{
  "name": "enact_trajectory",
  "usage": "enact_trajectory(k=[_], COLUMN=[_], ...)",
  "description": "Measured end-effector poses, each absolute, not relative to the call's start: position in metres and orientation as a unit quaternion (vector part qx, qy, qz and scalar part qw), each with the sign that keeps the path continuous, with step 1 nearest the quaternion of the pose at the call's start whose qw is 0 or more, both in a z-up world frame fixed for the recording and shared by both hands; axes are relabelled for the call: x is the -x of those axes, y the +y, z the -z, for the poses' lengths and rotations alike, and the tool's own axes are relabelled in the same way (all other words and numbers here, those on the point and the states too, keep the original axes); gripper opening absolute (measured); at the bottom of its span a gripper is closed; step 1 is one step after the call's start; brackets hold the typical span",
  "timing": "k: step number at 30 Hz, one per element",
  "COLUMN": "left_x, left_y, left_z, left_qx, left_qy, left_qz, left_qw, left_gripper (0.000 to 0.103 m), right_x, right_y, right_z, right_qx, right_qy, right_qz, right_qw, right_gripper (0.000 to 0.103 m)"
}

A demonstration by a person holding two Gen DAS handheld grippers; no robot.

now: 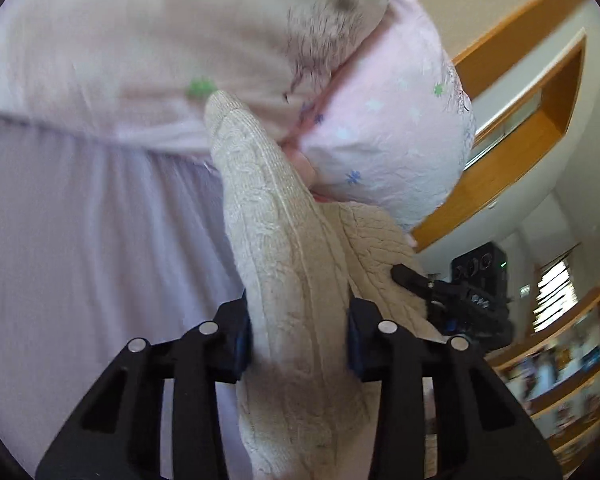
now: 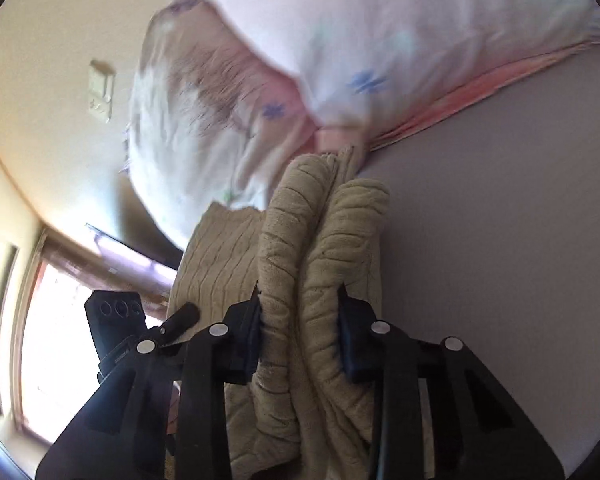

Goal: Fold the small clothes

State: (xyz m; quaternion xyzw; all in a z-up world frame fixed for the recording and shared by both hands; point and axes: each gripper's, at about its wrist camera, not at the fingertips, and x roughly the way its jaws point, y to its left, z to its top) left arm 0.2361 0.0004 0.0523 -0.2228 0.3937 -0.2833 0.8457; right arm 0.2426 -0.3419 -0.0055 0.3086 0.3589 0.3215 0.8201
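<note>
While both clamp it, left gripper (image 1: pixel 298 338), right gripper (image 2: pixel 300 338), knit sweater (image 1: pixel 284 272) extending lengthwise ahead.

Both wrist cams close-up, facing forward along fingers; shared: beige knit garment (image 1: pixel 284 280) (image 2: pixel 324 264), pink floral pillow (image 1: pixel 380 136) (image 2: pixel 340 40).

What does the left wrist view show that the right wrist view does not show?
Only the left wrist view shows wooden shelves with blurred items and a wooden frame on the wall. Only the right wrist view shows a bright window and a wall switch. Both show a beige knitted garment clamped in that view's own gripper, left gripper and right gripper, a pink flowered pillow, and the other gripper at the side.
</note>
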Motion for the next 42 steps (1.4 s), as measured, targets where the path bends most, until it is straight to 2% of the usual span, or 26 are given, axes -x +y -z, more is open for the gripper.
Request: enact_trajectory(k=[1,3,4,5,7,10,11,13,14,20,23,25,26,28,31,32,33,36,38,39,40,41,42], left_x=[-0.237,-0.24,-0.238,-0.23,-0.215,-0.201,-0.197,-0.191,-0.19,-0.169,-0.164,-0.161,-0.159,-0.155,-0.151,-0.15,-0.147,-0.135,-0.125,-0.118,-0.116,-0.112,-0.111], left_y=[0.005,0.017,0.025,0.036,0.045,0.037,0.033,0.017,0.009,-0.012,-0.02,-0.022,-0.02,-0.013,-0.003,-0.001,0.0,0.003,0.002,0.001,0.0,-0.001,-0.002], left_z=[-0.054,-0.054,-0.054,-0.058,-0.067,-0.076,-0.078,-0.079,-0.077,-0.064,-0.061,-0.061,-0.061,-0.063,-0.064,-0.063,-0.062,-0.057,-0.054,-0.052,-0.05,-0.046,-0.042], left_qx=[0.198,0.142,0.132,0.132,0.142,0.14,0.139,0.138,0.133,0.116,0.094,0.086,0.089,0.106,0.124,0.126,0.128,0.123,0.104,0.086,0.076,0.067,0.063], left_qy=[0.393,0.401,0.396,0.373,0.342,0.327,0.326,0.328,0.332,0.352,0.352,0.354,0.353,0.35,0.356,0.36,0.365,0.377,0.387,0.394,0.399,0.408,0.415], left_qz=[0.265,0.207,0.178,0.163,0.178,0.2,0.209,0.232,0.243,0.283,0.297,0.292,0.295,0.297,0.288,0.281,0.272,0.231,0.189,0.154,0.136,0.119,0.113], left_qw=[0.858,0.881,0.891,0.904,0.912,0.913,0.911,0.905,0.902,0.885,0.883,0.884,0.883,0.882,0.88,0.881,0.881,0.888,0.896,0.902,0.904,0.903,0.9], left_gripper=[0.043,0.05,0.05,0.051,0.066,0.067,0.067,0.07,0.071,0.071,0.071,0.071,0.072,0.08,0.084,0.087,0.091,0.099,0.101,0.101,0.101,0.101,0.101], right_x=[-0.247,-0.247,-0.242,-0.231,-0.219,-0.22,-0.226,-0.24,-0.246,-0.194,-0.194,-0.184,-0.172,-0.142,-0.12,-0.12,-0.121,-0.142,-0.132,-0.122,-0.109,-0.097,-0.084], right_y=[-0.329,-0.322,-0.328,-0.341,-0.353,-0.338,-0.326,-0.304,-0.294,-0.335,-0.346,-0.36,-0.364,-0.364,-0.345,-0.335,-0.33,-0.322,-0.327,-0.33,-0.331,-0.333,-0.336], right_z=[0.006,0.001,-0.004,-0.01,-0.016,-0.016,-0.011,-0.007,-0.002,-0.013,0.002,0.007,0.003,-0.004,-0.005,-0.003,0.002,0.027,0.018,0.012,0.006,0.002,-0.001], right_qx=[-0.289,-0.239,-0.232,-0.26,-0.305,-0.286,-0.271,-0.24,-0.224,-0.26,-0.217,-0.26,-0.266,-0.258,-0.251,-0.243,-0.233,-0.21,-0.219,-0.214,-0.205,-0.19,-0.177], right_qy=[0.364,0.369,0.359,0.327,0.298,0.33,0.351,0.381,0.39,0.311,0.356,0.363,0.343,0.298,0.284,0.295,0.309,0.371,0.347,0.331,0.313,0.297,0.282], right_qz=[-0.31,-0.224,-0.187,-0.199,-0.254,-0.253,-0.249,-0.244,-0.242,-0.208,-0.137,-0.157,-0.169,-0.202,-0.282,-0.291,-0.283,-0.225,-0.233,-0.235,-0.23,-0.216,-0.202], right_qw=[0.829,0.87,0.885,0.886,0.868,0.863,0.861,0.859,0.86,0.89,0.899,0.881,0.885,0.897,0.881,0.877,0.878,0.876,0.882,0.888,0.899,0.91,0.921], right_gripper=[0.037,0.055,0.059,0.061,0.064,0.064,0.061,0.036,0.008,0.007,0.009,0.012,0.014,0.017,0.037,0.049,0.054,0.052,0.053,0.058,0.066,0.094,0.102])
